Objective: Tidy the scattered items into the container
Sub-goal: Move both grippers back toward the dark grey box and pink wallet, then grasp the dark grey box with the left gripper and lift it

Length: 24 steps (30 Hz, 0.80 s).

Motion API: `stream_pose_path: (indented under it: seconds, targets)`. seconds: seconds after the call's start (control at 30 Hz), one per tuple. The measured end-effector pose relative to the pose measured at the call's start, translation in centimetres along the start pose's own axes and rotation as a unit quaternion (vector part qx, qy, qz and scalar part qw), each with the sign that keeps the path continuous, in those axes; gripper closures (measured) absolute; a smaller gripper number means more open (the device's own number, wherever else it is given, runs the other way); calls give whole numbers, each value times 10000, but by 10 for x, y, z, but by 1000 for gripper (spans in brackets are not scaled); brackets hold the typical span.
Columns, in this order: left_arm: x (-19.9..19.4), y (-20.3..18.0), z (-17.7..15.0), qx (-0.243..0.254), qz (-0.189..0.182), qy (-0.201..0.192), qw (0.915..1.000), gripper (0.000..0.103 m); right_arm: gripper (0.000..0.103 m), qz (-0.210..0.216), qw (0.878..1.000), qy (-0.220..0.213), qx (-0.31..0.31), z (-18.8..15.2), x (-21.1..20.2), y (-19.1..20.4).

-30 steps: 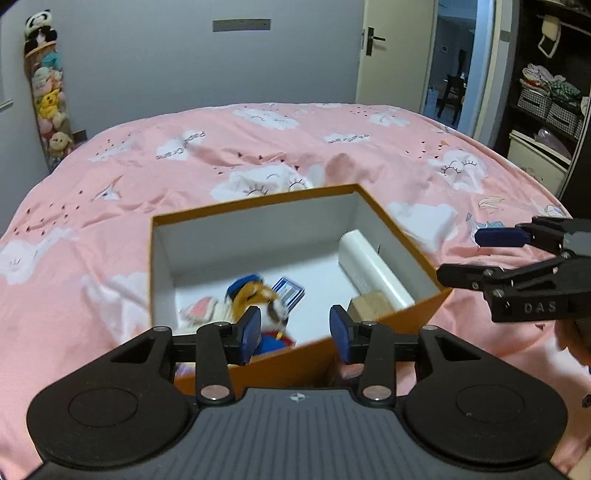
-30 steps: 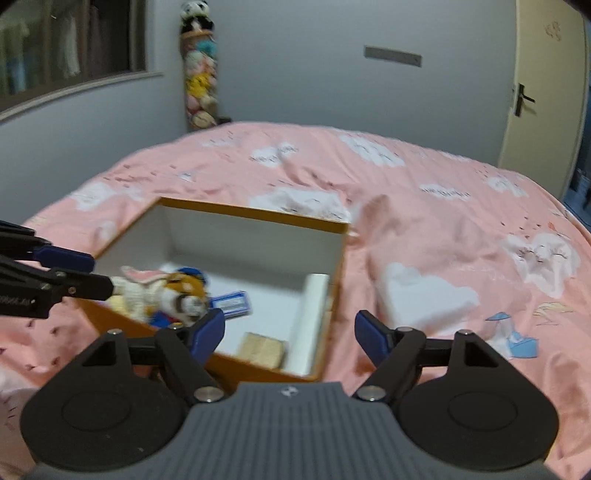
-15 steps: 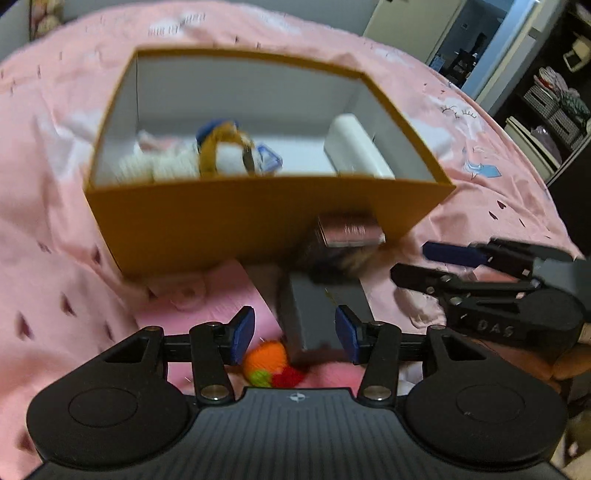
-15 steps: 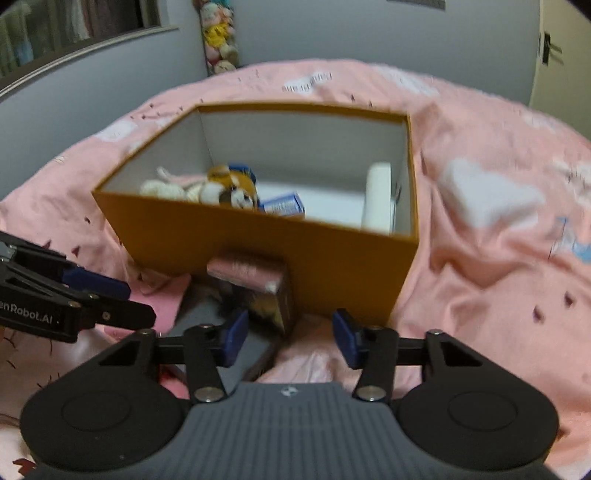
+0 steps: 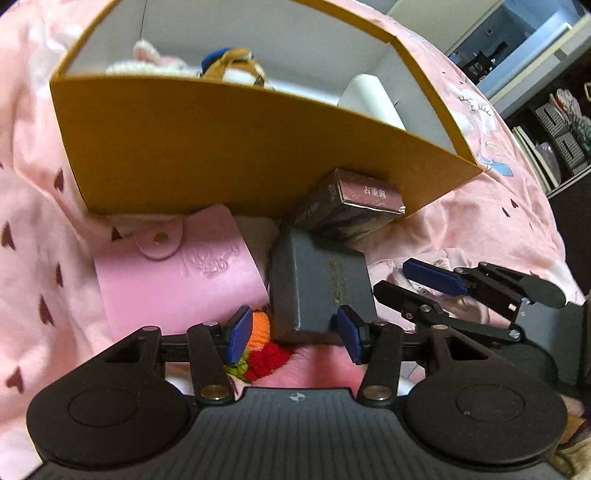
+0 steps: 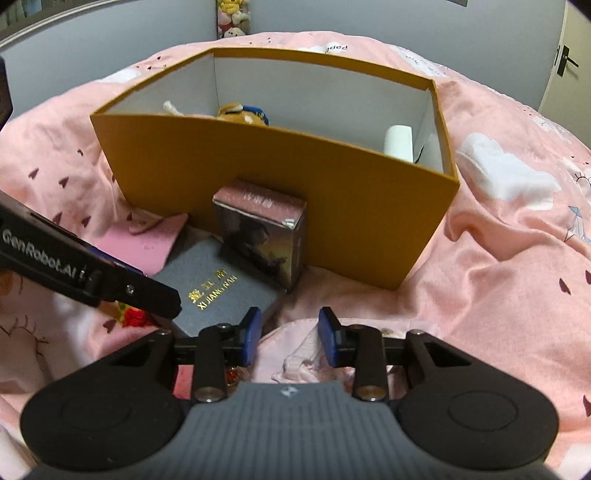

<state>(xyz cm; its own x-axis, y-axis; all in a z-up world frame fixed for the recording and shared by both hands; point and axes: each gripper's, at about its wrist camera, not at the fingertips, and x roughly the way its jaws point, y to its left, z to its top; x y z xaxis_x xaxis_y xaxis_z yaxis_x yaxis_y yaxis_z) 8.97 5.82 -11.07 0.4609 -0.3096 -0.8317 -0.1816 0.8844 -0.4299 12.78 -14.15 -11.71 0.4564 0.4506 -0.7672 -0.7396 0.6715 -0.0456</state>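
An open orange box (image 5: pixel 207 147) (image 6: pixel 280 184) sits on the pink bedspread with plush toys (image 5: pixel 236 70) and a white roll (image 5: pixel 369 99) inside. In front of it lie a grey case (image 5: pixel 317 288) (image 6: pixel 221 291), a small dark carton (image 5: pixel 354 203) (image 6: pixel 262 229), a pink wallet (image 5: pixel 173 277) and a red-orange knitted toy (image 5: pixel 262 350). My left gripper (image 5: pixel 293 334) is open, its pads around the grey case's near end. My right gripper (image 6: pixel 290 334) is open and empty, low over pale pink fabric (image 6: pixel 303 362) beside the case.
The pink bedspread (image 6: pixel 517 258) surrounds the box. A shelf unit (image 5: pixel 554 129) stands at the right of the bed. A door (image 6: pixel 565 62) and stuffed toys on the wall (image 6: pixel 232 18) are far behind.
Both grippers have dropped from above the box to the items in front of it. The left gripper's pads have come around the grey case. The right gripper's opening has narrowed.
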Motion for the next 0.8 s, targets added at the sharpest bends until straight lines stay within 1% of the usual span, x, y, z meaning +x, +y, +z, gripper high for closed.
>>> stream_pose_path:
  seconds: [0.1, 0.17, 0.27, 0.4, 0.43, 0.47, 0.57, 0.67, 0.8]
  targets:
    - [4, 0, 1, -9, -30, 24, 10000, 41, 65, -99, 9999, 44, -133, -1, 3, 3]
    - [7, 0, 2, -38, -97, 39, 9999, 36, 65, -120, 9997, 74, -182, -1, 5, 4]
    - [12, 1, 4, -109, -228, 60, 9997, 31, 65, -134, 9996, 107, -216, -2, 6, 3]
    - [15, 5, 5, -241, -417, 54, 9988, 31, 65, -102, 9998, 76, -133, -2, 4, 0]
    - [15, 6, 5, -275, -459, 40, 9986, 35, 66, -85, 9999, 55, -92, -2, 2, -1]
    - [15, 7, 5, -289, -521, 38, 9982, 41, 67, -70, 10000, 30, -50, -2, 0, -3]
    - [16, 9, 5, -361, -631, 40, 9973, 45, 68, 19, 9999, -93, 129, -3, -7, -9]
    - [16, 8, 4, -354, -670, 20, 9971, 46, 68, 153, 9994, -193, 234, -5, -13, -13]
    - [11, 4, 3, -224, -734, -99, 9970, 46, 68, 151, 9996, -161, 174, -3, -8, -8]
